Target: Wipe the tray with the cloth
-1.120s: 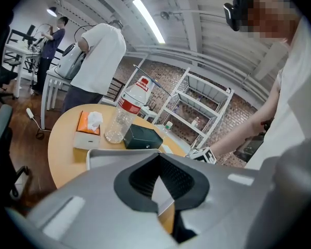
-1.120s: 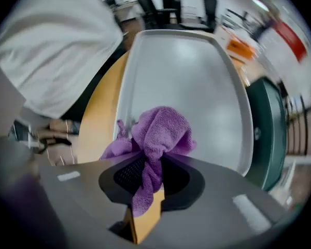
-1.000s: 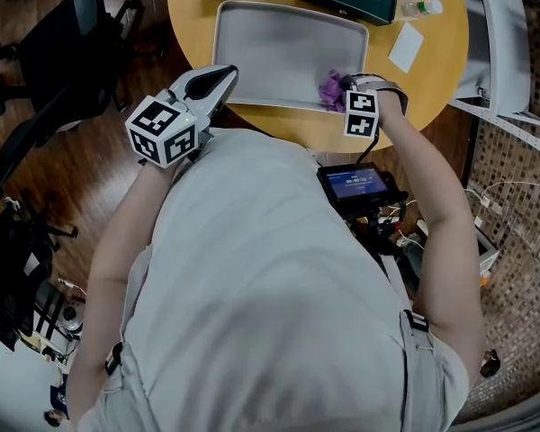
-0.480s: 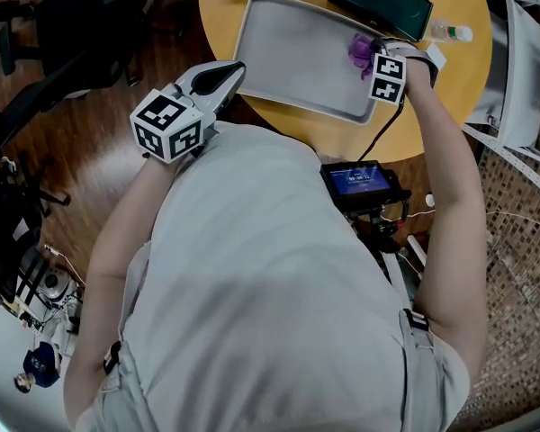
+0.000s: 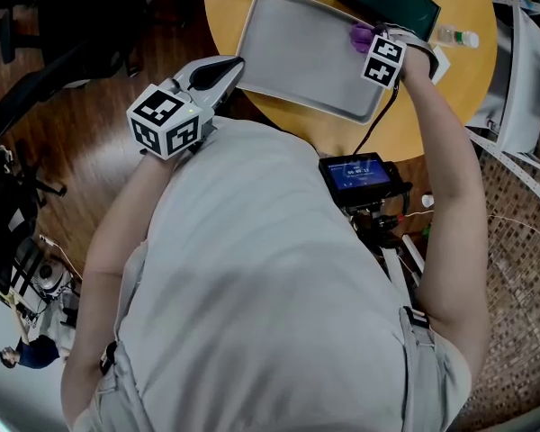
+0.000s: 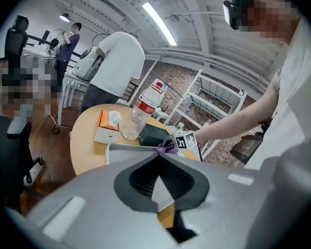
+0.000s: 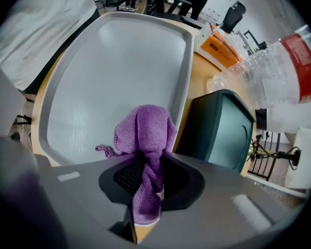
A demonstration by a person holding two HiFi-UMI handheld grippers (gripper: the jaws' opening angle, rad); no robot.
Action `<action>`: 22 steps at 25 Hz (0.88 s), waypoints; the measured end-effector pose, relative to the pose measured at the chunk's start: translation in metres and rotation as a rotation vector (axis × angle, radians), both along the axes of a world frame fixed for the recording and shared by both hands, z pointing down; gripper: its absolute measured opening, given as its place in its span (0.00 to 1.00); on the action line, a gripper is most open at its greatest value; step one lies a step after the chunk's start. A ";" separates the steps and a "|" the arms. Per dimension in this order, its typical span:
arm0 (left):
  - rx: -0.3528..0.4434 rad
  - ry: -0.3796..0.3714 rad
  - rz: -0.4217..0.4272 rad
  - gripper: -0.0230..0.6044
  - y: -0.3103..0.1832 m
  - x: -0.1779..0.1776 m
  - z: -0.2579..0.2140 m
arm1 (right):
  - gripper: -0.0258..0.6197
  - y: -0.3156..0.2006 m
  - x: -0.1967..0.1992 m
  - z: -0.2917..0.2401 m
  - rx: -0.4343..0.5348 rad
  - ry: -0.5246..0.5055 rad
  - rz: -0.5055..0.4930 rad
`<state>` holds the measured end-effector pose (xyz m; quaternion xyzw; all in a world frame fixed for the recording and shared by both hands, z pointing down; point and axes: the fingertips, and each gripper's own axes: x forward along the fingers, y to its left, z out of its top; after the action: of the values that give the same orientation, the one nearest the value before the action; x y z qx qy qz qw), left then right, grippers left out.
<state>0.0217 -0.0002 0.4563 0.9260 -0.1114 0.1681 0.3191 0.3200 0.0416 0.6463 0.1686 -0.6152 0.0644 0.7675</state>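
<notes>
Jaws together on nothing, my left gripper (image 5: 230, 65) hangs idle just off the tray's (image 5: 288, 48) near-left corner. Further right, my right gripper (image 7: 147, 162) is clamped on the purple cloth (image 7: 144, 131), bunched at the tray's far-right end beside the dark box (image 7: 217, 128). I judge wiping under way, with the left stretch yet to cover.

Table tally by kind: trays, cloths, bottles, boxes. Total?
Trays: 1, tray
Cloths: 1, purple cloth
Bottles: 2, large bottle, small bottle
Boxes: 2, tissue box, dark green box
Total: 6
</notes>
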 end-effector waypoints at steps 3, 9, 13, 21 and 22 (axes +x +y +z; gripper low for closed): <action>0.001 0.006 0.011 0.04 0.002 0.004 0.000 | 0.14 -0.001 -0.003 0.002 0.019 0.000 0.071; 0.008 0.019 0.015 0.04 0.003 0.003 -0.004 | 0.14 0.032 -0.056 -0.001 -0.035 -0.116 0.084; 0.013 0.028 0.012 0.04 0.002 -0.002 -0.007 | 0.14 0.064 -0.106 -0.001 -0.088 -0.195 0.055; -0.006 0.031 -0.006 0.04 -0.020 -0.020 0.011 | 0.14 0.096 -0.164 0.015 -0.203 -0.295 0.085; -0.003 0.032 -0.009 0.04 -0.022 -0.021 0.010 | 0.14 0.100 -0.170 0.014 -0.217 -0.309 0.086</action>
<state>0.0002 -0.0219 0.4660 0.9276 -0.1100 0.1521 0.3230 0.1499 0.1418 0.6598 0.0994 -0.7073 0.1882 0.6741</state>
